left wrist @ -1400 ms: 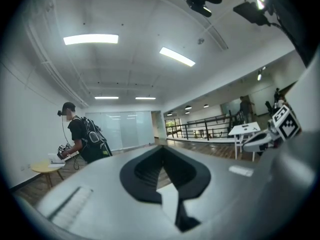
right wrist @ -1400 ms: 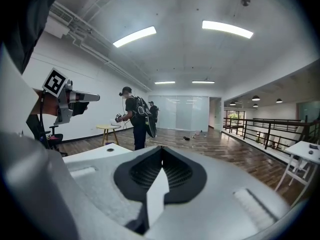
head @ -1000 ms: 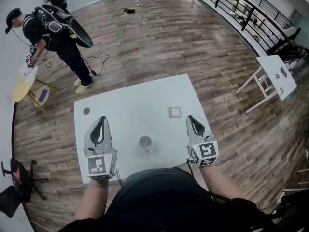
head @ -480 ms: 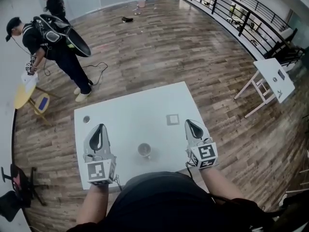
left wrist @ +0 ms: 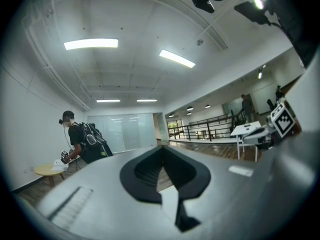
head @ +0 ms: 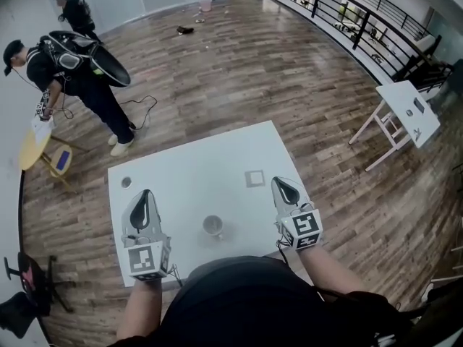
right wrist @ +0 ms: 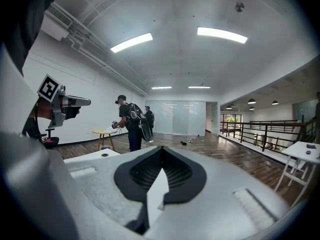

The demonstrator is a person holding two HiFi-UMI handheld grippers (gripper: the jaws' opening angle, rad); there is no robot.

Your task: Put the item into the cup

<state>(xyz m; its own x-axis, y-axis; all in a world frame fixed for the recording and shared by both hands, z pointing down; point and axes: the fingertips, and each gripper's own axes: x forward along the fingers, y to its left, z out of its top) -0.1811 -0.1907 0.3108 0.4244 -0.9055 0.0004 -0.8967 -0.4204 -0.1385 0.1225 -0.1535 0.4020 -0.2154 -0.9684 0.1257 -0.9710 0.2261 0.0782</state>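
Two shut tongs and a cup on the white counter (head: 188, 161)

The left tongs (head: 145, 195) and right tongs (head: 281, 183) are both pressed together and empty. The cup (head: 213, 225) stands between them, near the person. The flat square item (head: 254, 178) lies at 1 o'clock from the cup, near the right tongs' tip at its 9 o'clock, not touching.

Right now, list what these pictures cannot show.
Inside of the small pale round cup: too small, head view; absent from both gripper views.
What the flat pale square item is: too small, head view.
What the small dark round thing is: too small, head view.
Near edge of the white table: hidden by the person's torso, head view.
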